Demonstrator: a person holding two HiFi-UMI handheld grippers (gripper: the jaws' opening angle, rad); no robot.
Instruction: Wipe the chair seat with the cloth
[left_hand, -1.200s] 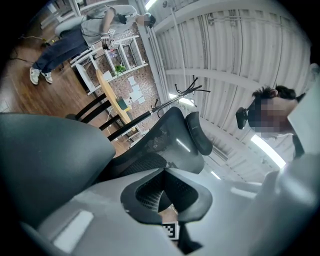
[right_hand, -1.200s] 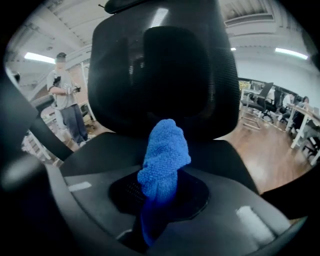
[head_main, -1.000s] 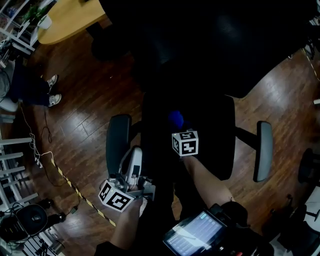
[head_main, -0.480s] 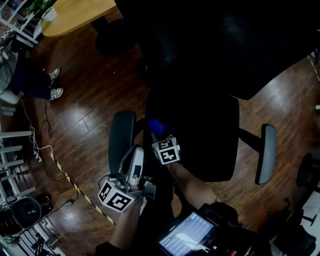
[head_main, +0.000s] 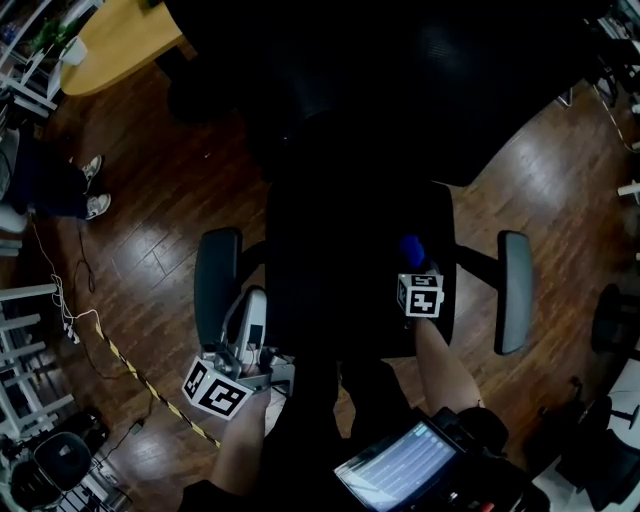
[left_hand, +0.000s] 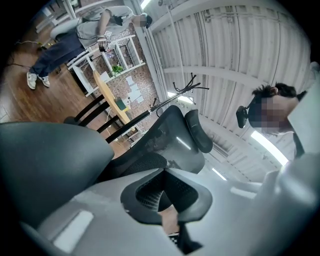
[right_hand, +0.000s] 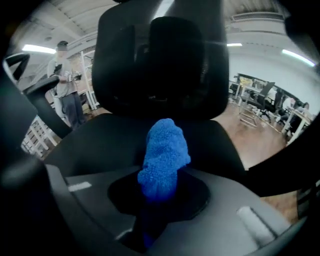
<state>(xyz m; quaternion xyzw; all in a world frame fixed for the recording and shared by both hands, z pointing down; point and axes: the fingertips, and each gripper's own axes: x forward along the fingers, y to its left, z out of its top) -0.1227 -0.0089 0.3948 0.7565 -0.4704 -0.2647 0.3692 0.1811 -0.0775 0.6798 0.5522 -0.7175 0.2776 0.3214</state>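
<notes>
The right gripper (head_main: 412, 262) pinches the blue cloth (head_main: 411, 249) in its fingers over the black chair seat (head_main: 330, 270) near its right edge, with bare seat to the left, while the left gripper (head_main: 250, 315), fingers pressed together, hangs by the left armrest (head_main: 214, 285).

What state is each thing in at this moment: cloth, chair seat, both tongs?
cloth: bunched, clamped in the right tongs.
right tongs: shut on the cloth, over the chair seat.
left tongs: shut, empty, beside an armrest.
chair seat: unoccupied; cloth contact cannot be told.
</notes>
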